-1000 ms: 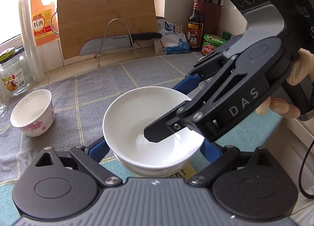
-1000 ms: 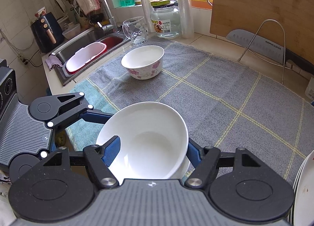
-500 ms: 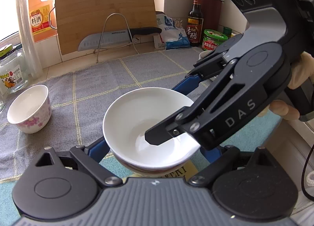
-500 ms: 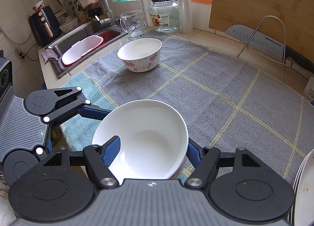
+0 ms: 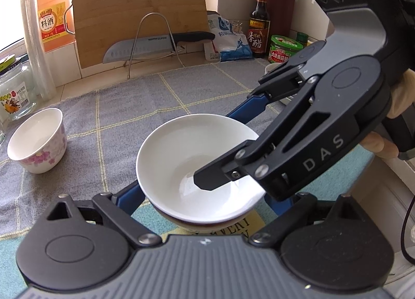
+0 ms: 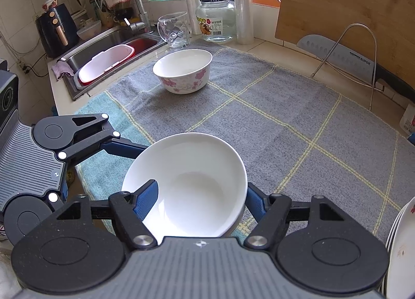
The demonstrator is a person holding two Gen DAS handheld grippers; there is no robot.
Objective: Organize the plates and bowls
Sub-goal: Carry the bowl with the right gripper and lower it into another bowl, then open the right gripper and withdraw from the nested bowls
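Note:
A plain white bowl sits nested in a lower bowl whose dark rim shows just beneath it. My right gripper is shut on the white bowl, with one finger inside it and the other outside the wall. My left gripper is shut on the lower bowl, its blue fingers tight against both sides. A white bowl with pink flowers stands alone on the grey mat. White plates are stacked at the right edge of the right wrist view.
A bamboo cutting board leans on the wall behind a knife on a wire stand. Bottles, a jar and a glass mug line the back. A sink lies to the left. A hand holds the right gripper's handle.
Almost nothing has changed. Both grips hold as before and the white bowl stays nested in the lower one. The right gripper has shifted only slightly.

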